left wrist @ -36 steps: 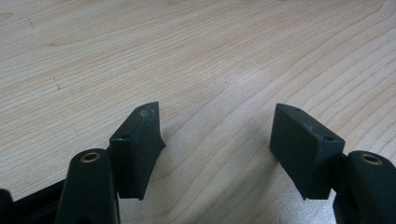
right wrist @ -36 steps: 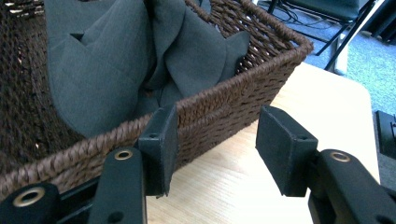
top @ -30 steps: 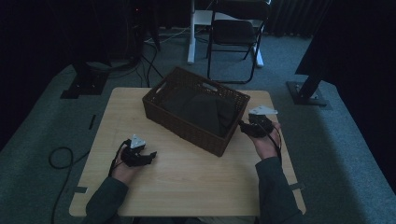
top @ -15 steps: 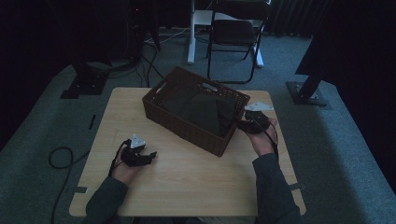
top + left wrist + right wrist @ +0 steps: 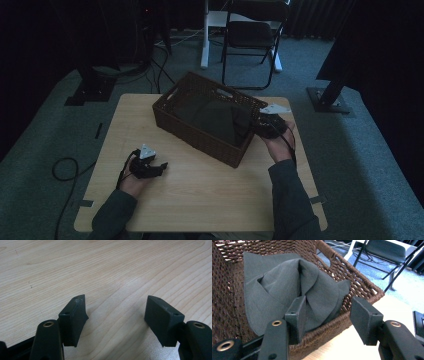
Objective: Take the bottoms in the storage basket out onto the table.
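A brown wicker basket stands slantwise near the middle of the pale wooden surface, and a dark grey cloth lies crumpled inside it. The right tool sits at the basket's right end, its jaws spread; in the right gripper view one jaw is inside over the cloth, the other outside the woven rim, neither pressing on anything. The left tool rests on the near left part of the surface, well apart from the basket, jaws spread over bare wood. No brand, label or writing can be read anywhere. A folding chair stands on the floor beyond.
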The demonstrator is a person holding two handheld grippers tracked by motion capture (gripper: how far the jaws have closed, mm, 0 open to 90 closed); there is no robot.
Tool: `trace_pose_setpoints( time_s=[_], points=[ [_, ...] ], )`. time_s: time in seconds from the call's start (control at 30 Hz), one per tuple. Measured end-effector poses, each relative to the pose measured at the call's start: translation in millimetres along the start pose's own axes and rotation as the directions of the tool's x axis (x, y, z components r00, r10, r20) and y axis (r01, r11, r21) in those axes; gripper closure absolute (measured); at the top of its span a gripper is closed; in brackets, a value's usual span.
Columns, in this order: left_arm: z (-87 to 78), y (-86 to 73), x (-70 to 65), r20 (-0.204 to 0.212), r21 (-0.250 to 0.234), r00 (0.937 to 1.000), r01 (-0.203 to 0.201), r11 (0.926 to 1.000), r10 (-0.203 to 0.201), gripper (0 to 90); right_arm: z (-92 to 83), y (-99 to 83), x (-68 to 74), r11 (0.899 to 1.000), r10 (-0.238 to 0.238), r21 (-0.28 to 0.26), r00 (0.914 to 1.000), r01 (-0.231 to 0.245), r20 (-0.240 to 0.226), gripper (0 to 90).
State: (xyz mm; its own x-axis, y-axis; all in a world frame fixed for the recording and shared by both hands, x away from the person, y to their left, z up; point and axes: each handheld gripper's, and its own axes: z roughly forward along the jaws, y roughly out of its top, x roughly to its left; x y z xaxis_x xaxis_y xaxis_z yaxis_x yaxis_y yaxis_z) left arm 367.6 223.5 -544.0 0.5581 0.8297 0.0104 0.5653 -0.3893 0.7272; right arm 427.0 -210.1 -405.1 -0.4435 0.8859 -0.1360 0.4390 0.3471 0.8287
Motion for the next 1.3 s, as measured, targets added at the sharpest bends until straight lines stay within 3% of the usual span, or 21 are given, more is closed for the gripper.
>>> trace_pose_setpoints(
  time_s=[0.43, 0.5, 0.8, 1.2, 1.3],
  points=[
    [0.0, 0.0, -0.1, 0.001, 0.000, 1.0000, 0.001, 1.0000, -0.001, 34.4, 4.5, 16.9, 8.8, 0.999, -0.036, -0.009, 0.9993, 0.036, -0.004, 46.3],
    [0.0, 0.0, 0.0, 0.000, 0.000, 1.0000, 0.001, 1.0000, -0.001, 34.4, 5.8, 19.1, 9.5, 1.000, -0.021, -0.012, 0.9995, 0.021, -0.022, 46.3],
    [0.0, 0.0, -0.1, 0.000, 0.000, 1.0000, 0.002, 1.0000, -0.002, 34.4, 14.8, 25.1, 12.1, 1.000, -0.017, -0.005, 0.9996, 0.017, -0.024, 46.3],
    [0.1, 0.0, -0.1, 0.001, -0.001, 1.0000, 0.003, 1.0000, -0.003, 34.3, 28.6, 34.7, 23.8, 0.999, -0.034, -0.012, 0.9985, 0.034, -0.044, 46.3],
    [0.0, 0.0, 0.0, 0.001, 0.000, 1.0000, 0.000, 1.0000, 0.000, 34.3, 32.3, 35.3, 24.6, 1.000, -0.006, -0.022, 0.9969, 0.005, -0.079, 46.2]
  ],
)
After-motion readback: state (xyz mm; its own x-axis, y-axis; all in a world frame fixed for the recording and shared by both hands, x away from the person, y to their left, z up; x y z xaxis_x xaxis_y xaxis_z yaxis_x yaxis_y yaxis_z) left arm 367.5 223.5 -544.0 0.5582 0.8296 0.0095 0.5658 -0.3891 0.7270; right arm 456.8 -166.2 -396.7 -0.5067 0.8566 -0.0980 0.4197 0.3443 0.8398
